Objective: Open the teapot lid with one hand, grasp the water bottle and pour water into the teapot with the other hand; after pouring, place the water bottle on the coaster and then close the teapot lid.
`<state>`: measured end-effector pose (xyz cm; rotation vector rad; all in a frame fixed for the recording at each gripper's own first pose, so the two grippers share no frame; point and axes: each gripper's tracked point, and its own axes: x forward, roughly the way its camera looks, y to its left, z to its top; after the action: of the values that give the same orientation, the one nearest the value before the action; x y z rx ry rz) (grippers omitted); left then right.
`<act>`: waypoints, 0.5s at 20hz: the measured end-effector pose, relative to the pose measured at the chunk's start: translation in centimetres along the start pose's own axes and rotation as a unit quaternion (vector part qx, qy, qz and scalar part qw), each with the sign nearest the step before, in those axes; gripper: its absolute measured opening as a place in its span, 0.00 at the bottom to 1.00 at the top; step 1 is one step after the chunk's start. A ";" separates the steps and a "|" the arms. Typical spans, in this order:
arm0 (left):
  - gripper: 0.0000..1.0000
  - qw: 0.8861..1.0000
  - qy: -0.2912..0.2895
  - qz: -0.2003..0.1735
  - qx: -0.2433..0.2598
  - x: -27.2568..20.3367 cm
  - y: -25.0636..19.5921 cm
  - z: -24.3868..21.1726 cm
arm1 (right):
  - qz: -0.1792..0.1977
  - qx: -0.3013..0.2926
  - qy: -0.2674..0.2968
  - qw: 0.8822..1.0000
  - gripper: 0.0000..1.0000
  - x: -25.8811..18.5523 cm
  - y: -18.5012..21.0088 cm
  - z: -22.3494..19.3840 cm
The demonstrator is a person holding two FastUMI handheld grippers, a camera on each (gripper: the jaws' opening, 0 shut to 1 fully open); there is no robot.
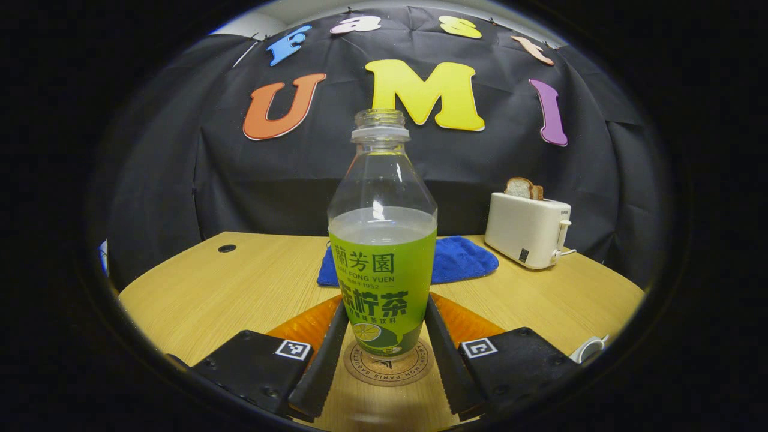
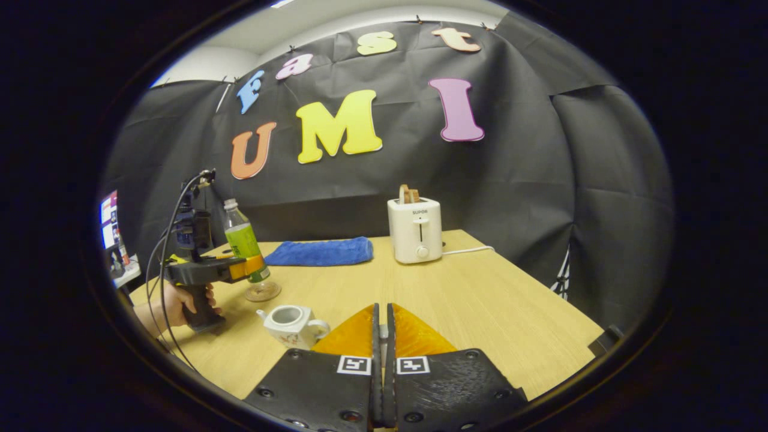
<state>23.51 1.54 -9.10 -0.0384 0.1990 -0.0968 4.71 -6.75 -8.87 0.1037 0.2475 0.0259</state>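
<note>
Left gripper view: the left gripper stands with its fingers on either side of the uncapped bottle, which sits upright on the round coaster. Whether the fingers press the label or have just let go cannot be told. Behind lie a blue cloth and, farther right, a toaster holding bread.

Right gripper view, left to right: a hand grips the left gripper's handle beside the bottle; nearer the camera stands the teapot, its mouth uncovered and its lid hidden. The right gripper is clenched, its fingers pressed nearly together at a thin gap; what they pinch there, if anything, is too small to tell.

Judged step: setting down the bottle, then closing the pot. To do it well, part the left fingers fully, withdraw straight back without brushing the tall bottle, then bring the lid level over the pot's mouth before lowering.
</note>
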 end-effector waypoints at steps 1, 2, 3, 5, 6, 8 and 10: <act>0.77 1.000 0.003 -0.001 0.001 0.1 -0.1 -0.2 | 0.001 0.000 0.001 1.000 0.01 0.0 0.0 -0.1; 0.76 1.000 0.003 0.000 0.001 0.2 -0.2 -0.3 | 0.000 0.000 0.002 1.000 0.01 0.0 -0.1 -0.2; 0.77 1.000 0.005 0.001 0.001 0.2 -0.2 -0.5 | 0.000 0.000 0.002 1.000 0.01 0.0 -0.1 -0.1; 0.78 1.000 0.012 0.001 -0.002 0.3 -0.3 -1.0 | -0.003 0.001 0.000 1.000 0.01 0.0 -0.5 0.0; 0.79 1.000 0.016 -0.002 -0.003 0.3 -0.4 -1.3 | -0.004 0.003 -0.001 1.000 0.01 -0.1 -0.6 0.0; 0.85 1.000 0.030 -0.003 -0.002 0.0 -0.7 -1.8 | -0.005 0.004 -0.001 1.000 0.01 -0.1 -0.7 -0.1; 1.00 0.999 0.032 -0.003 -0.001 -0.3 -0.7 -1.8 | -0.004 0.005 -0.001 1.000 0.01 -0.2 -0.5 -0.1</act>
<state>22.76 0.78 -10.77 -0.0380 0.2636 -0.1045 4.48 -7.25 -8.93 0.1134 0.2464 0.0161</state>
